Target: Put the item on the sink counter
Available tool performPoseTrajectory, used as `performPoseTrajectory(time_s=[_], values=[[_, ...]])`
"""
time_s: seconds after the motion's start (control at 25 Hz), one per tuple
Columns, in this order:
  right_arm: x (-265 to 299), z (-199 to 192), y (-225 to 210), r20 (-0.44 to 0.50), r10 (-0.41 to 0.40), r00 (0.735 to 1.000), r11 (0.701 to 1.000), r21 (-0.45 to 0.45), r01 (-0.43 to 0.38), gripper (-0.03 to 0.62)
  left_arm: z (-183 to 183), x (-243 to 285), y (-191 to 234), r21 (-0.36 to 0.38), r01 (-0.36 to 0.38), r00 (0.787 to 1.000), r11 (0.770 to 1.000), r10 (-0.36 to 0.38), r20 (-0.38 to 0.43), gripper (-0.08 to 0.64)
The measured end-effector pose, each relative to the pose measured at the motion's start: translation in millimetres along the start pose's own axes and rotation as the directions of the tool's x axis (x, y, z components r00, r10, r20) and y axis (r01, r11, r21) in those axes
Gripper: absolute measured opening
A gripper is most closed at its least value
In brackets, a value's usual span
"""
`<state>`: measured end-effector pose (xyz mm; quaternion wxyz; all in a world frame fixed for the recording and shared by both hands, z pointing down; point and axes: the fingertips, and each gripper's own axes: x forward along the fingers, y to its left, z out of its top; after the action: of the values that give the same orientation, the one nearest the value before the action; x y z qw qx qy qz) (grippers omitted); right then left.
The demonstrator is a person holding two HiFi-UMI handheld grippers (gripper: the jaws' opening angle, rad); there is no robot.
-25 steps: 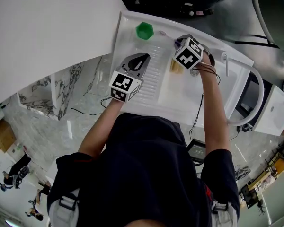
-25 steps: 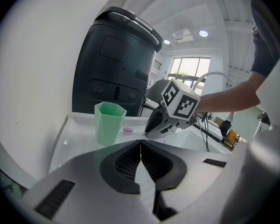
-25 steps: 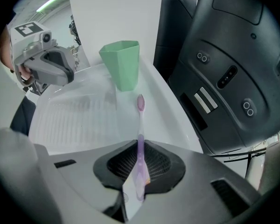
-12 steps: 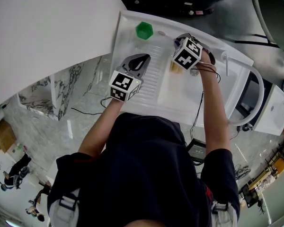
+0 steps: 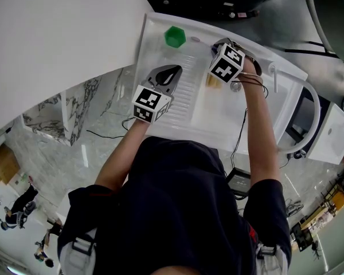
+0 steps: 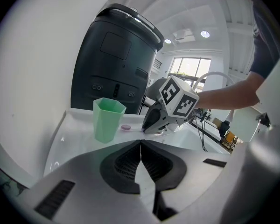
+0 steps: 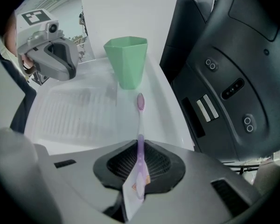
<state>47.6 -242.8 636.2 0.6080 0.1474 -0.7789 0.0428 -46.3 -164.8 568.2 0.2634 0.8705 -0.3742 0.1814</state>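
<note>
Purple plastic toothbrush [image 7: 139, 125] is pinched by its handle between the pressed pads of the right gripper [image 7: 140, 146], which points steeply down at the white moulded sink counter [image 7: 79, 111]. Its bristle head lies just beside the pale green faceted plastic cup [image 7: 127, 62] and seems to touch the counter, though the angle leaves that unsure. A white paper tag [image 7: 130, 190] hangs on the handle at the jaws. The left gripper [image 6: 141, 146] hovers over the ribbed draining area [image 5: 186, 87], jaws pressed together on nothing. A large black appliance [image 7: 233, 78] stands behind the counter.
</note>
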Motion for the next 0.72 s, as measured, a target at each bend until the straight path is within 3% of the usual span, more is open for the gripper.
performPoseTrajectory(time_s=[0.72], values=[[1.2, -2.8, 1.1, 0.004, 0.009, 1.000, 1.000, 0.022, -0.009, 0.063, -3.0, 2.3, -2.7, 0.009, 0.010, 1.000, 1.000, -0.010, -0.010, 0.014]])
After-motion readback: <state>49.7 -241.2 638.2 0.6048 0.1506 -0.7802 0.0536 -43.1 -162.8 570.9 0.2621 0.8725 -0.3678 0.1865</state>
